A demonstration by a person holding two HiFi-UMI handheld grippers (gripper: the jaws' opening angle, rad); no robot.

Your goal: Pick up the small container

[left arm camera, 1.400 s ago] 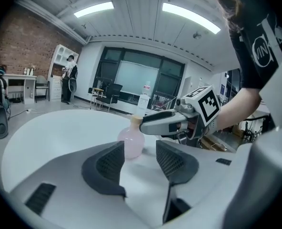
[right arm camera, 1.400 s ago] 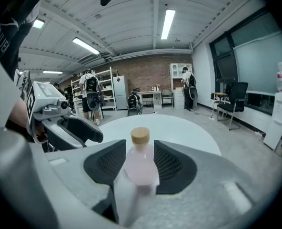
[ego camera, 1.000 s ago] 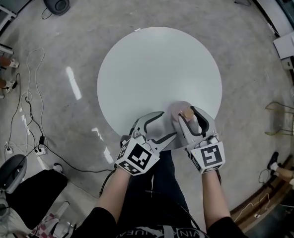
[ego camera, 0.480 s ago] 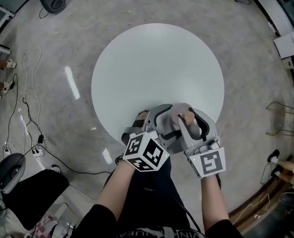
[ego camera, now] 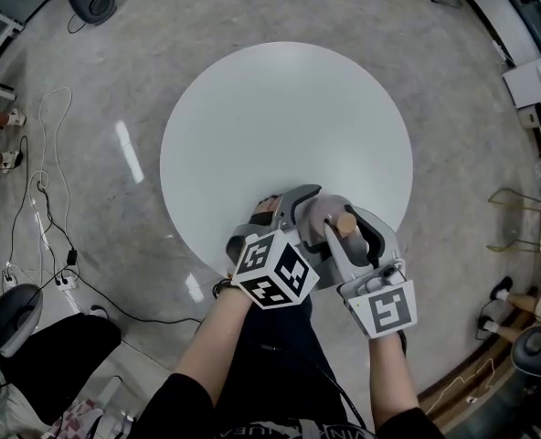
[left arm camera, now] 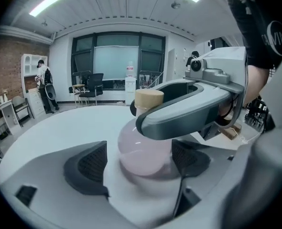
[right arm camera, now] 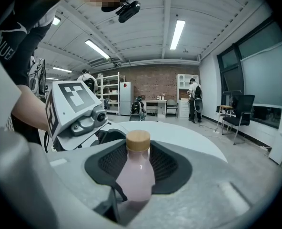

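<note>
step in hand: securing the grasp, lift not yet confirmed. the small container [ego camera: 323, 214], a round-bodied bottle, is at the near edge of the round white surface [ego camera: 280, 117], a little right of centre, with both claws converged on it. right claw [ego camera: 351, 222]: its jaws have just been closing and now grip the bottle, with the dark ribbed pads on either side of the upper body and neck; in the left gripper view one right jaw crosses just under the cap [right arm camera: 138, 140]. left claw [left arm camera: 138, 162]: its jaws have just been opening and now stand wide apart, with the bottle's bulbous lower body between the pads but a gap on each side, so no contact and no grip. whether the base is already off the surface cannot be told from any view, since the claw bodies cover it. contents: the body reads pale pink throughout, up into the neck. i cannot tell whether that is liquid or tinted wall, and no fill line is visible. the cork-coloured cap is seated, so a spill seems unlikely. next move, as i judge it: either close the left claw on the lower body for a two-point hold, or back it clear, then raise the bottle straight up and upright. risk: the rounded body could slip or tilt if only the neck is held.
</note>
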